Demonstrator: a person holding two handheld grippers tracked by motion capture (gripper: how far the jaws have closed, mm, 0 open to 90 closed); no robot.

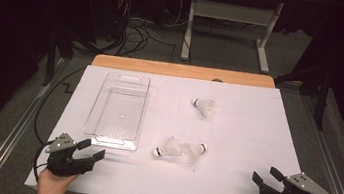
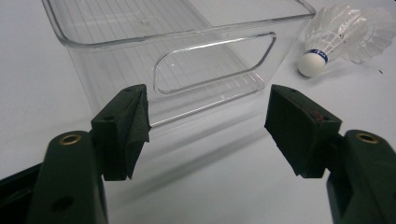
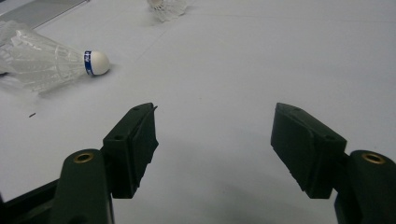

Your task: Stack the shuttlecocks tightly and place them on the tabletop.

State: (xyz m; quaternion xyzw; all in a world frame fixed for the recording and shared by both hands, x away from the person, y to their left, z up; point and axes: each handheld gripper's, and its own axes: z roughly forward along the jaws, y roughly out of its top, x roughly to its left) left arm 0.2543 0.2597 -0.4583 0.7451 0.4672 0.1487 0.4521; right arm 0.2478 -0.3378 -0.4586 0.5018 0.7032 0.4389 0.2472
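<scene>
Left gripper (image 1: 90, 150) sits at the 7 o'clock corner of the white table (image 1: 239, 186), jaws spread wide, nothing between them. In the left gripper view its pads (image 2: 137, 126) face the near end wall of the clear plastic bin (image 1: 116, 111), close to it but not touching. The bin lies lengthwise from 9 to 11 o'clock, empty, with a handle cut-out in the near wall.

Right of the bin, near table centre at about 6 o'clock, two shuttlecocks lie with skirts touching or overlapping: the left shuttlecock (image 1: 166, 150) with cork pointing toward the person's left, the right shuttlecock (image 1: 194, 150) with cork pointing right. A third, the far shuttlecock (image 1: 204, 106), lies apart at about 1 o'clock, cork to the left.

Right gripper (image 1: 265, 176) rests at the 5 o'clock corner, jaws likewise released and wide, holding nothing, well apart from every shuttlecock. In the right gripper view its pads (image 3: 140, 140) frame bare table, with a blue-banded cork up at 10 o'clock.

Judged step: start position, no pick begun; the likely job is moving shuttlecocks into the bin. The next move calls for a reach to the centre pair, likely by the right gripper, closing gently on the cork or skirt base so the feathers do not crush, and taking one without dragging its neighbour.
</scene>
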